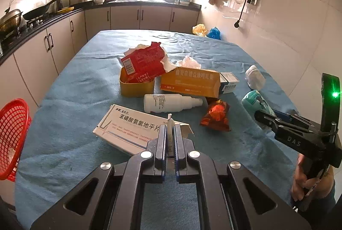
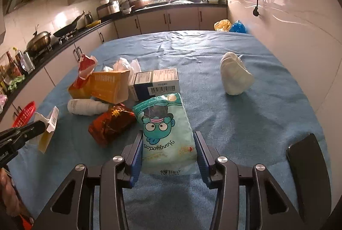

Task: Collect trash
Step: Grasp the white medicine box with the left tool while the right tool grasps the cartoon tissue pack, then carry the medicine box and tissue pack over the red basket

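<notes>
On a blue-clothed worktop (image 2: 235,123) strewn with packaging, the left claw (image 1: 170,133) is clamped on the thin end flap of a white medicine box (image 1: 128,127); this light, stiff card may tear. The right claw (image 2: 168,144) stands partly open around a pale green snack pouch (image 2: 168,133), pads not pressing. Soft, crinkly and slippery, the pouch is best pinched across its middle. A red basket (image 1: 12,136) sits at the worktop's left edge.

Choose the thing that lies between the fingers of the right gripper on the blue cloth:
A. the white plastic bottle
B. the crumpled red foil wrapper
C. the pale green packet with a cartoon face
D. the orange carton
C: in the right wrist view the pale green packet lies between the fingers of the right gripper, while the bottle, the red wrapper and the orange carton lie further left.
</notes>
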`<state>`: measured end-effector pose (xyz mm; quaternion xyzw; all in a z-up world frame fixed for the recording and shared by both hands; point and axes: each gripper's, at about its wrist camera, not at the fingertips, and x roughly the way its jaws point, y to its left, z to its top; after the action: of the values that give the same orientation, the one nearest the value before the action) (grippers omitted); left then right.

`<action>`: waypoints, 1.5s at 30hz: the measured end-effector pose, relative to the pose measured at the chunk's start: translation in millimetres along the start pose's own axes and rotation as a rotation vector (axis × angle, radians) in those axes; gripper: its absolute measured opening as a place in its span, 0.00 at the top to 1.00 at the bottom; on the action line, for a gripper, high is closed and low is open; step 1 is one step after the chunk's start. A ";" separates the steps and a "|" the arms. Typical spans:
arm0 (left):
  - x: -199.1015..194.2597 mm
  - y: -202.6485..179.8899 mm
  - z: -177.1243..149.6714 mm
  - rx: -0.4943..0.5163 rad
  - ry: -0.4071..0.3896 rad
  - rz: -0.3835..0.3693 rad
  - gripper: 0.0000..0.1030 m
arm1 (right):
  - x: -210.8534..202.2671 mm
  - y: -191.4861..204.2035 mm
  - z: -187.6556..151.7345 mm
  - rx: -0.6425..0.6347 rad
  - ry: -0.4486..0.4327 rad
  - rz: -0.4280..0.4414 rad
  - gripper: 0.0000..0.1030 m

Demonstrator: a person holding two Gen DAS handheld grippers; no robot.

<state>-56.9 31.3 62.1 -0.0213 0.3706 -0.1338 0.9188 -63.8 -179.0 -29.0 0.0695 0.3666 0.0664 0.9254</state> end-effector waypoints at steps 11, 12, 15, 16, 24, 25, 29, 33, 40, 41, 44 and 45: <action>-13.7 5.5 1.5 -0.010 -0.031 0.016 0.95 | -24.8 12.1 7.5 -0.003 -0.040 0.056 0.53; -14.9 5.7 1.7 -0.011 -0.033 0.018 0.95 | -24.7 14.3 7.5 -0.005 -0.037 0.062 0.53; -17.2 6.1 2.4 -0.012 -0.038 0.021 0.95 | -22.9 18.9 7.6 -0.007 -0.027 0.081 0.53; -17.8 6.4 2.5 -0.012 -0.039 0.022 0.95 | -22.5 21.7 7.5 -0.013 -0.023 0.086 0.53; -20.3 10.6 2.6 -0.019 -0.043 0.032 0.95 | -19.7 38.1 6.9 -0.046 -0.009 0.108 0.53; -20.9 11.4 2.7 -0.020 -0.044 0.032 0.95 | -19.1 39.9 7.1 -0.050 -0.007 0.112 0.53; -22.2 14.0 3.1 -0.025 -0.047 0.036 0.95 | -17.7 48.0 6.7 -0.064 -0.002 0.122 0.53; -23.7 16.3 2.8 -0.028 -0.051 0.038 0.95 | -17.7 54.4 7.2 -0.079 -0.001 0.133 0.53; -27.7 22.5 3.2 -0.041 -0.062 0.042 0.95 | -17.4 70.4 7.7 -0.106 0.008 0.156 0.53; -29.0 23.4 3.1 -0.042 -0.065 0.044 0.95 | -17.2 73.1 8.1 -0.111 0.010 0.160 0.53; -34.0 27.5 4.1 -0.048 -0.077 0.050 0.95 | -17.2 80.6 9.2 -0.123 0.016 0.170 0.53; -36.1 29.2 4.5 -0.051 -0.082 0.052 0.95 | -17.2 83.6 10.0 -0.127 0.017 0.175 0.53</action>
<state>-72.0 68.7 85.7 -0.0407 0.3365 -0.0993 0.9355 -75.4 -100.8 4.5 0.0417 0.3621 0.1708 0.9154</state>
